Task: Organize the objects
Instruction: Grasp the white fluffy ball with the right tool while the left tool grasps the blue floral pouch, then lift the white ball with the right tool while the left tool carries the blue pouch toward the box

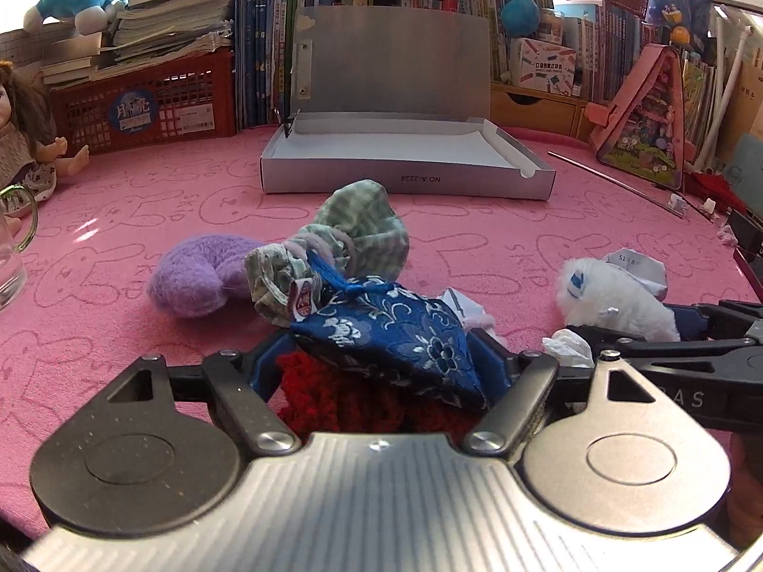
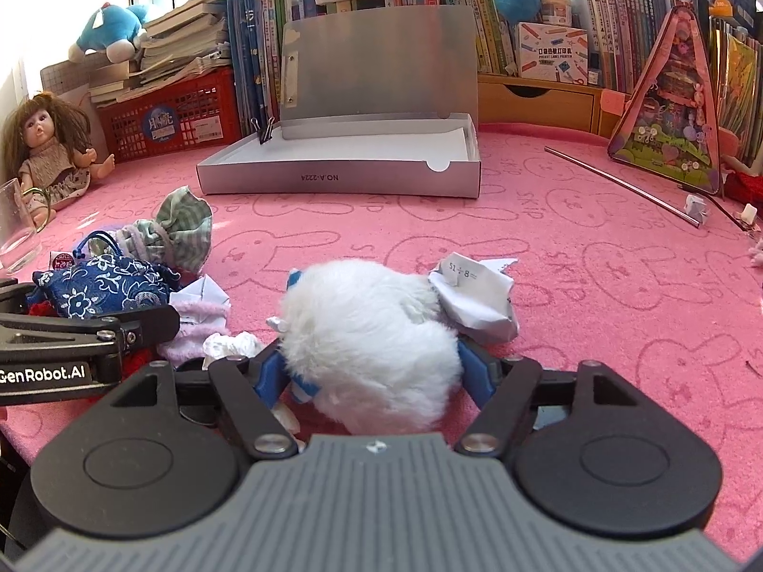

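pouch [image 1: 396, 329]: blue, white floral | bag [image 1: 362, 233]: green striped | cloth [image 2: 572, 248]: pink, bunny-patterned

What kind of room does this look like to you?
Probably a child's study or play corner at home: rows of books along the back, plush toys and a doll beside them, and a pink bunny-print cloth covering the table.
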A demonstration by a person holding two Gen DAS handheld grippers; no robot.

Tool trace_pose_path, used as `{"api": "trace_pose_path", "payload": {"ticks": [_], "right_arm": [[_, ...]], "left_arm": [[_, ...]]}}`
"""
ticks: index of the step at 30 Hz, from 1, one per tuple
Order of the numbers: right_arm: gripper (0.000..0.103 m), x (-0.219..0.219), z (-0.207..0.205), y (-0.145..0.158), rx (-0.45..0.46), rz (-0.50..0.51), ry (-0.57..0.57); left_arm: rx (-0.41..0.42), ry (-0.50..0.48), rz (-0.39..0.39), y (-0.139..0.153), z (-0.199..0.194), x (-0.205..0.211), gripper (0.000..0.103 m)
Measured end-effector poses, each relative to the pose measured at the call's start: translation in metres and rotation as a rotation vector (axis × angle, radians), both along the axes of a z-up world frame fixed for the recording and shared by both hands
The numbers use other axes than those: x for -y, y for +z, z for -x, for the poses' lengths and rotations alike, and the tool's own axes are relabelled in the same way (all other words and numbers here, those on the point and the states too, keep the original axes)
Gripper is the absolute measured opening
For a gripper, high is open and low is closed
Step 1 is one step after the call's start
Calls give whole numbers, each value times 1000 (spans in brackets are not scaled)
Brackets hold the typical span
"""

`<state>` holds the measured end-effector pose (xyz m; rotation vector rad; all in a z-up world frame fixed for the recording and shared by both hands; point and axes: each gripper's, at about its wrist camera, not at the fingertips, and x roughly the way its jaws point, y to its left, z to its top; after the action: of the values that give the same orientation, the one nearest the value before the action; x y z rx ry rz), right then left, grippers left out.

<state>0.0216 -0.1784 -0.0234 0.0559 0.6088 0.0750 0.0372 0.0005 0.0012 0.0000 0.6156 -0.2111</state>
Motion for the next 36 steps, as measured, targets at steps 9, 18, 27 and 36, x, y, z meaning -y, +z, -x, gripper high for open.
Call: {"api": "trace_pose_path", "payload": {"ticks": [9, 18, 27, 36], "right_arm": [[80, 0, 0, 0, 1, 3, -1], [80, -3, 0, 3, 6, 15, 2], [74, -7, 4, 6, 15, 18, -1], [66, -6, 9, 20, 57, -5, -3]], "left_arm": [[91, 1, -49, 13, 11, 4, 76], [116, -27, -93, 13, 12, 6, 72], [124, -40, -82, 14, 10, 11, 61], [162, -45, -1, 37, 19, 2, 59]]}}
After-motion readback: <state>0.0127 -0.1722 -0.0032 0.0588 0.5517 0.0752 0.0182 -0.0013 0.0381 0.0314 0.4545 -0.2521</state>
